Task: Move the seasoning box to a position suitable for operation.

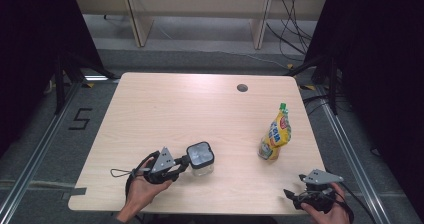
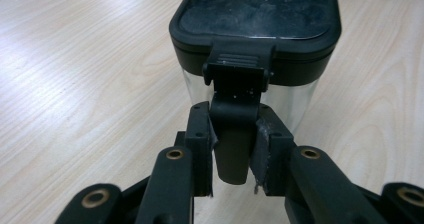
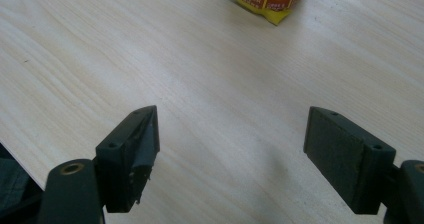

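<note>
Container (image 1: 201,159): clear body, black lid (image 2: 255,14). Pouch (image 1: 276,134), right of the container: yellow, orange and blue print, green cap. Table (image 1: 170,114): pale wood grain. Both grippers: black.

Table (image 1: 165,109) with container (image 1: 201,158), probably pouch (image 1: 276,134)

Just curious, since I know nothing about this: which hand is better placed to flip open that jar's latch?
Left. The left gripper already clamps the latch tab of the jar, while the right gripper sits open near the table's edge, apart from it.
</note>
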